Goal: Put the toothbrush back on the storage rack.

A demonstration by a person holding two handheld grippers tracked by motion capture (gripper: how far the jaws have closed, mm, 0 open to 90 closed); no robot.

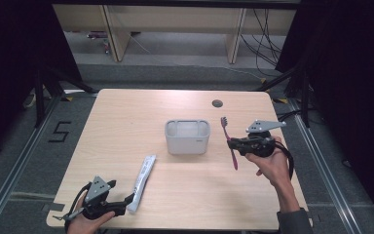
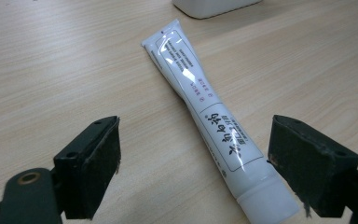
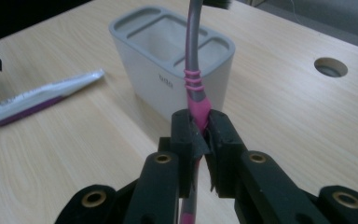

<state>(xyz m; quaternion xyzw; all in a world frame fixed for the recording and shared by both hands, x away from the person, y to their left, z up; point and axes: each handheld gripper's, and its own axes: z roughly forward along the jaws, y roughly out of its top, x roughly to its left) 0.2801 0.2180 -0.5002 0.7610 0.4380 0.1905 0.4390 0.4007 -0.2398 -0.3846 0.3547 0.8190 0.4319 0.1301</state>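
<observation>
- Left tongs [image 1: 126, 201], nearest the camera at the tabletop's [image 1: 126, 122] front edge, stand apart around the cap end of the white toothpaste tube [image 2: 205, 116], not yet gripping it.
- Grey holder [image 1: 187, 136] stands between both tongs, seemingly empty.
- Right tongs [image 3: 200, 130] are clamped on the pink toothbrush [image 1: 230, 141], raised just beside the holder; the hand [image 1: 271, 163] reaches leftward. Placing both items appears left.

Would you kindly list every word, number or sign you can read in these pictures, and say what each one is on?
"5": black figure on the grey floor left of the table.
Toothpaste tube: large dark characters in a frame near the cap end, too stylised to read with confidence.
The same tube: small red and dark print toward the flat end, too small to read.
Holder: tiny mark on its front, too blurred to read.
</observation>
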